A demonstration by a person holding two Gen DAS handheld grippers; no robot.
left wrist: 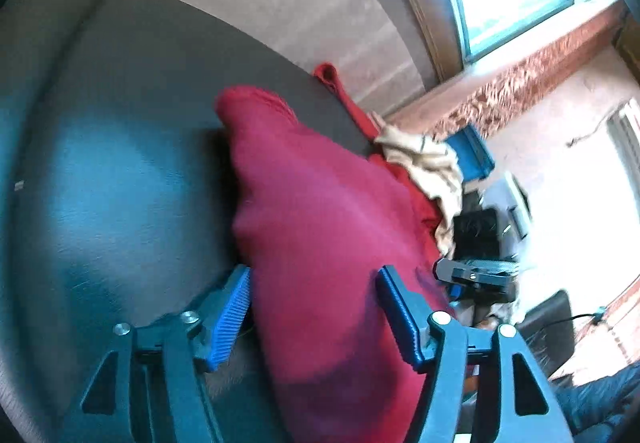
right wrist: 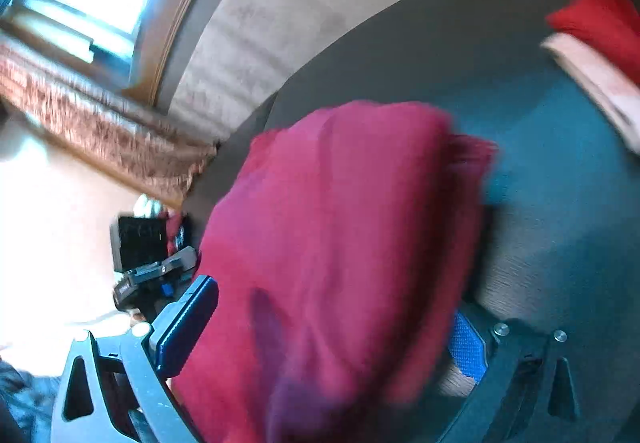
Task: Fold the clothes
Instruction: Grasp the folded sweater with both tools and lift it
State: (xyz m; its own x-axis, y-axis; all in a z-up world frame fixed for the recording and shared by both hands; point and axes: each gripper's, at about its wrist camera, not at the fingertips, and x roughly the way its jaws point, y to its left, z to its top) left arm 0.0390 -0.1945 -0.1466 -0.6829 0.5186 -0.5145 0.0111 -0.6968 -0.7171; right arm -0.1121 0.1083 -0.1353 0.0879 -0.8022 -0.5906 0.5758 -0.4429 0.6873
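Only from right wrist: folded red and white clothes (right wrist: pixel 596 39) at 2 o'clock. Left gripper (left wrist: pixel 314 317) and right gripper (right wrist: pixel 332 327) both spread apart — straddling blurred crimson garment (left wrist: pixel 320 211) on desk (left wrist: pixel 120 131), lower edge cut off.

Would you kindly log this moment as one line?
task: fold clothes | left hand-held gripper: open | right hand-held gripper: open | crimson garment: between both, on dark table

We count two grippers, the left gripper (left wrist: pixel 314 313) and the right gripper (right wrist: pixel 332 323), one crimson garment (right wrist: pixel 340 227) between them, one beige cloth (left wrist: pixel 426 163), and one dark worktop (left wrist: pixel 120 163).
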